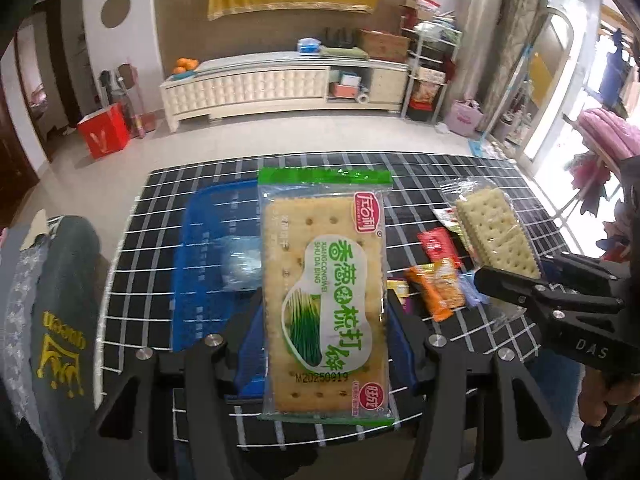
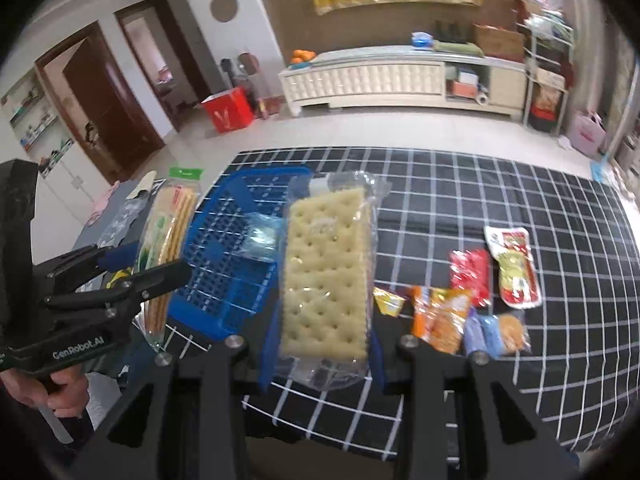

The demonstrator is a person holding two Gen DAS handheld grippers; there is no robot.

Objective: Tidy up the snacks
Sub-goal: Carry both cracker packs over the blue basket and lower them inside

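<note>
Both jaws are clamped: the left gripper (image 1: 326, 332) on a green-label cracker pack (image 1: 325, 300), the right gripper (image 2: 324, 344) on a clear cracker pack (image 2: 326, 276), above the blue basket (image 2: 224, 264).

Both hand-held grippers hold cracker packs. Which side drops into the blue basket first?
Left, probably. Its green cracker pack already hangs over the blue basket; the right's clear cracker pack sits at the basket's right edge.
</note>
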